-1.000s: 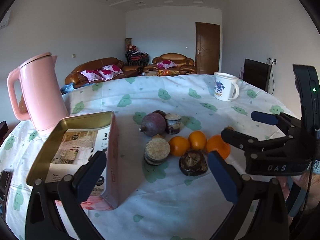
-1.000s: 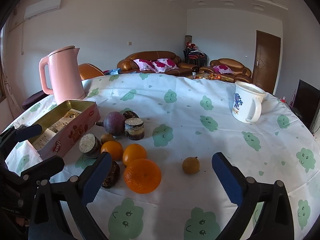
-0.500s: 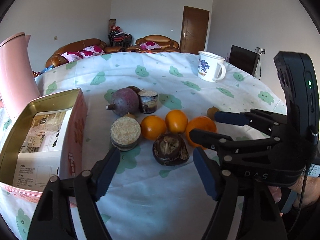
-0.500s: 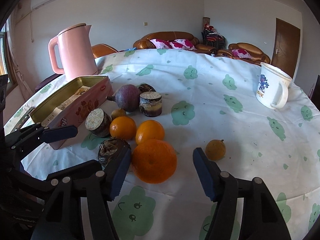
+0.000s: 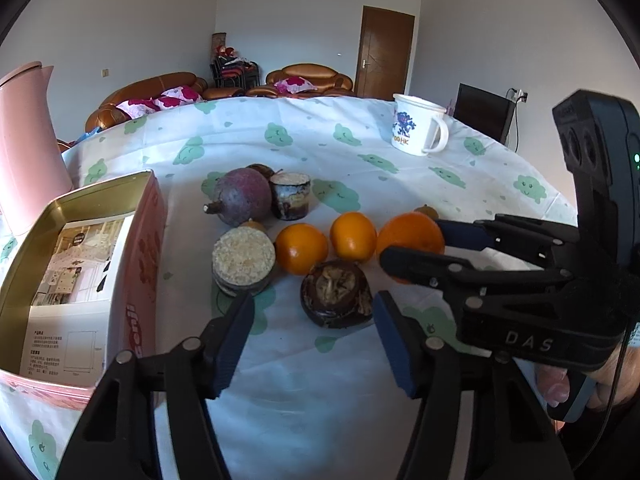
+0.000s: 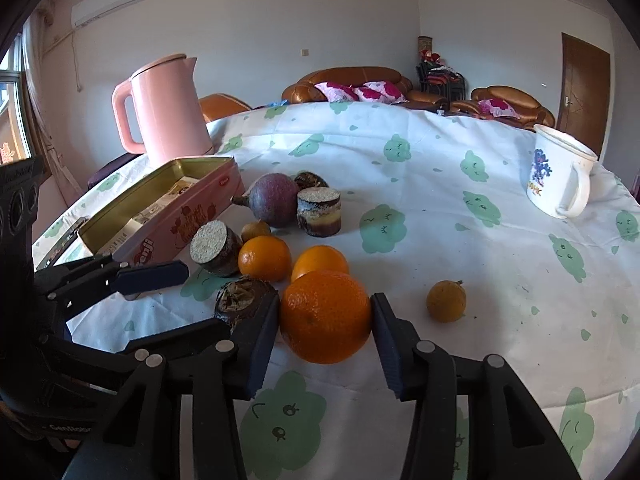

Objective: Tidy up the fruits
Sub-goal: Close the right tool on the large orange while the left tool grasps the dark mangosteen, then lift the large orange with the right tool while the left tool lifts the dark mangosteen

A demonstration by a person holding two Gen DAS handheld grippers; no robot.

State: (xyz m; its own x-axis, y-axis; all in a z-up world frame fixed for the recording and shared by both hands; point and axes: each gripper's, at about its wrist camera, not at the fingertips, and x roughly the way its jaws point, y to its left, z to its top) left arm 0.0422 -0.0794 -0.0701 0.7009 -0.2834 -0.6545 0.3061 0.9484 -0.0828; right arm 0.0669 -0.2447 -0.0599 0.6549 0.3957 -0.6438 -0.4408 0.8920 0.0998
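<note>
Fruits lie clustered at mid-counter, none yet in the open tin. Right tongs (image 6: 325,320): jaws closing about the large orange (image 6: 325,316), which sits between the pads; the pads look to be at or just touching its sides, and firm contact cannot be confirmed. Left tongs (image 5: 314,324): jaws closing, pads flanking the near side of the dark, shrivelled fruit (image 5: 336,294), which lies just ahead of the tips rather than fully between them; nothing is held. Both point steeply down toward the cloth-covered counter (image 6: 440,208), side by side, the right at 3 o'clock of the left; a person's fingers (image 5: 554,386) show on the right handle. Outward in the right wrist view: two smaller oranges (image 6: 265,258) at 11 and 12 o'clock of the large one, a small yellowish fruit (image 6: 446,301) apart at 3 o'clock, and cut stem pieces and a purple fruit (image 6: 276,199) beyond. The pink tin (image 6: 160,216) stands at 10 o'clock, a pink kettle (image 6: 168,108) behind it, a mug (image 6: 560,172) far off at 2 o'clock. Judged step: the first grasps. Next call: seat each grip, lift clear of neighbours, and carry toward the tin, presumed the destination.
</note>
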